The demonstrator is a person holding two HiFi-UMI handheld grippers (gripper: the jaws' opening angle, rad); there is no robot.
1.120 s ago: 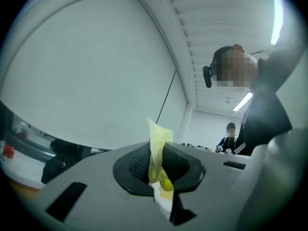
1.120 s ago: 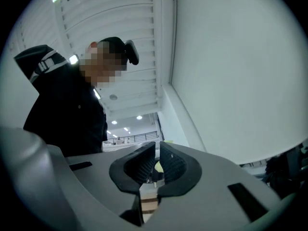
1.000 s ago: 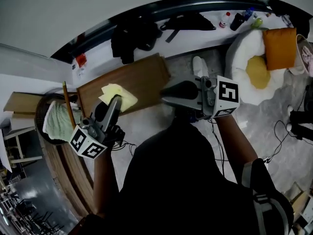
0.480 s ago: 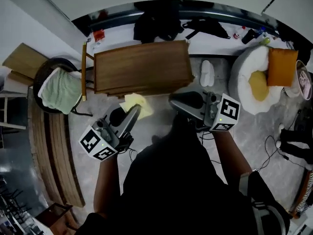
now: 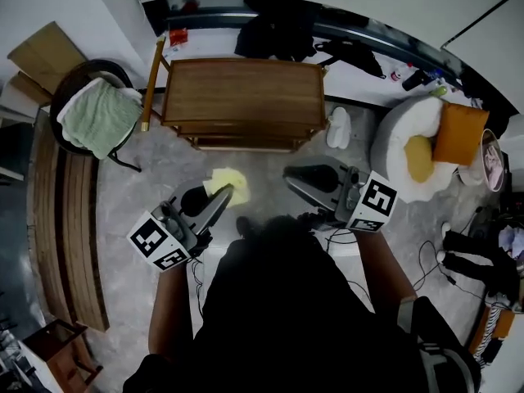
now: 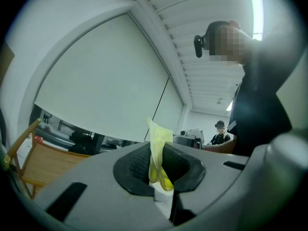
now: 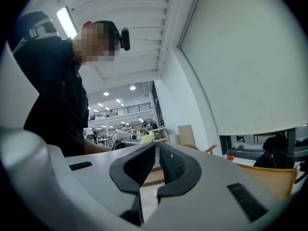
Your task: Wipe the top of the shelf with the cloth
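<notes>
Head view I get is evenly lit but dimmish, with heavy fisheye curving the walls at the edges; the person's torso (image 5: pixel 286 301) is near-black, no detail, and shadows on the floor (image 5: pixel 139 187) by the shelf (image 5: pixel 241 92) are soft. Left gripper view: ceiling strip (image 6: pixel 255 8) blown out top right, black vignette corners, near jaws blurry, cloth (image 6: pixel 158 153) fairly sharp. Right gripper view: strip light (image 7: pixel 65 20) glares top left, rim warped, corners black.

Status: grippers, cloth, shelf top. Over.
Left hand-held gripper shut on yellow cloth. Right hand-held gripper shut, empty. Shelf top bare, cloth held short of it.
</notes>
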